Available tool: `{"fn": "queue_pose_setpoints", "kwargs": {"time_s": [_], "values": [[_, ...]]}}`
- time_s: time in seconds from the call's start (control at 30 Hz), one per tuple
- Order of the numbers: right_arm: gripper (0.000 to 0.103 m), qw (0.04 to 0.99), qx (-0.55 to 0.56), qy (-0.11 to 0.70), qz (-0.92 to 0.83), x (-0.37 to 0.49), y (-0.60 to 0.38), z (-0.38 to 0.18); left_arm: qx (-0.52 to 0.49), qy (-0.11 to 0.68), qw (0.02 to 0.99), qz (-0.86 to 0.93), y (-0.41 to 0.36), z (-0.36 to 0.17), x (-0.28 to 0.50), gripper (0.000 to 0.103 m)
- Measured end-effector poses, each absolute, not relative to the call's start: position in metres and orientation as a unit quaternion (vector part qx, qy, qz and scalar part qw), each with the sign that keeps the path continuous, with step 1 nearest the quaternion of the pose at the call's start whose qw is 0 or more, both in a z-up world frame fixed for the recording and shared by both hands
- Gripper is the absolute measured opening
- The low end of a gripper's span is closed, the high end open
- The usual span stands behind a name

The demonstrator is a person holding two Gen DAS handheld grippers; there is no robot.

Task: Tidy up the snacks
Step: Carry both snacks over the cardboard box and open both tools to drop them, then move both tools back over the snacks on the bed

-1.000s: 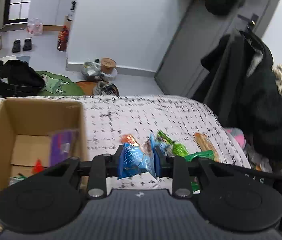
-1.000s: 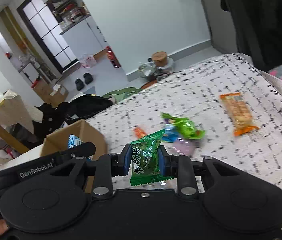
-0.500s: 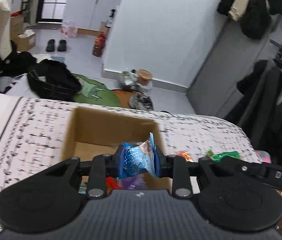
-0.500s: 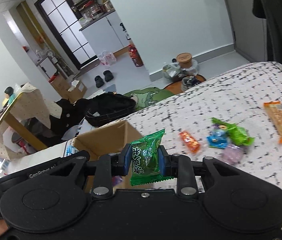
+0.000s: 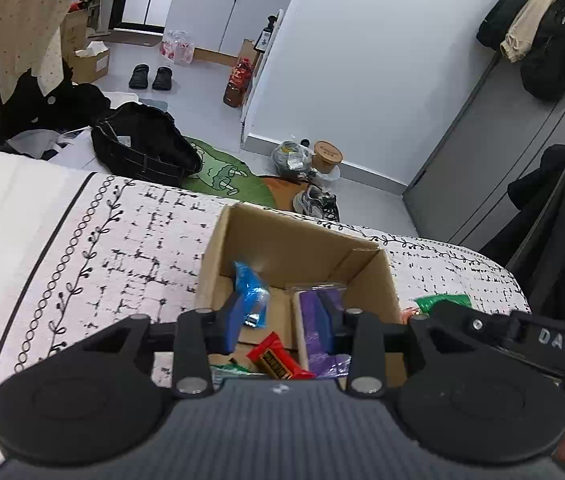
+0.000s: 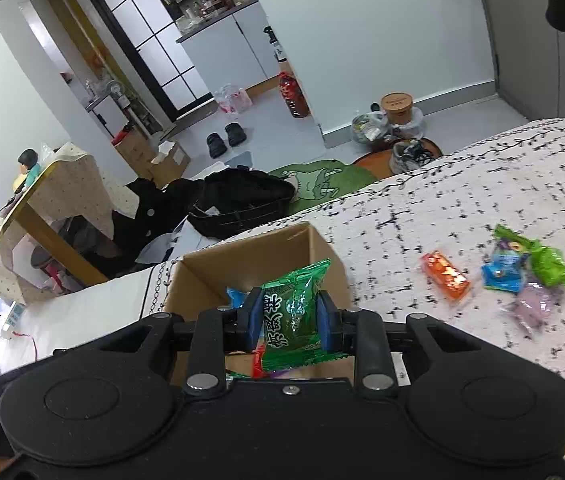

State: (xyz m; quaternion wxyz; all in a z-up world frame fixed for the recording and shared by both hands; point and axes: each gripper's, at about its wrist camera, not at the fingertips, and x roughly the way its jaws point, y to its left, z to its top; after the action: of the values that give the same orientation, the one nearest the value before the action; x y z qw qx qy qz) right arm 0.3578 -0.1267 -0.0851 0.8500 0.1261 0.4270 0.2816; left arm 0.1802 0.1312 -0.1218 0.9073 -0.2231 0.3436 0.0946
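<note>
The left gripper (image 5: 284,320) is held over the cardboard box (image 5: 282,240), and its jaws have just been opening; they stand apart, and the blue packet (image 5: 251,292) is seen beside the left pad, whether still touching it cannot be told. Beyond the right jaw a purple packet (image 5: 314,320) leans inside the box, partly hidden by that jaw. Below the jaws a red packet (image 5: 272,358) is cut off by the gripper body. The right gripper (image 6: 289,318) is clamped on a green packet (image 6: 296,312), pinched between both pads above the near edge of the box. To the right of these jaws, well apart on the patterned bedspread (image 6: 422,208), an orange packet (image 6: 444,276) and a blurred cluster of snacks (image 6: 526,272) are seen.
</note>
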Motion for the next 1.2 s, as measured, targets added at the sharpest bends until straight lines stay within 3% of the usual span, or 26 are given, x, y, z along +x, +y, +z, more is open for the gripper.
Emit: {"fn": "queue_pose_setpoints", "kwargs": {"time_s": [0.23, 0.27, 0.33, 0.37, 0.67, 0.9, 1.2], "values": [[0.032, 0.844, 0.127, 0.422, 0.306, 0.365, -0.106, -0.085, -0.224, 0.343, 0.905, 0.112, 0.143, -0.124, 0.173, 0.055], [0.036, 0.843, 0.126, 0.420, 0.311, 0.365, -0.104, -0.084, -0.223, 0.342, 0.906, 0.115, 0.143, -0.125, 0.173, 0.059], [0.062, 0.847, 0.122, 0.415, 0.308, 0.366, -0.102, -0.082, -0.215, 0.342, 0.907, 0.121, 0.143, -0.125, 0.173, 0.065], [0.065, 0.851, 0.123, 0.410, 0.303, 0.365, -0.104, -0.080, -0.211, 0.343, 0.906, 0.127, 0.142, -0.126, 0.173, 0.070], [0.070, 0.860, 0.119, 0.415, 0.271, 0.360, -0.145, -0.085, -0.185, 0.357, 0.904, 0.149, 0.128, -0.124, 0.180, 0.088], [0.078, 0.872, 0.125, 0.410, 0.235, 0.358, -0.192, -0.084, -0.172, 0.346, 0.913, 0.128, 0.103, -0.113, 0.189, 0.090], [0.089, 0.879, 0.146, 0.409, 0.196, 0.356, -0.246, -0.087, -0.151, 0.351, 0.920, 0.086, 0.060, -0.111, 0.198, 0.103]]}}
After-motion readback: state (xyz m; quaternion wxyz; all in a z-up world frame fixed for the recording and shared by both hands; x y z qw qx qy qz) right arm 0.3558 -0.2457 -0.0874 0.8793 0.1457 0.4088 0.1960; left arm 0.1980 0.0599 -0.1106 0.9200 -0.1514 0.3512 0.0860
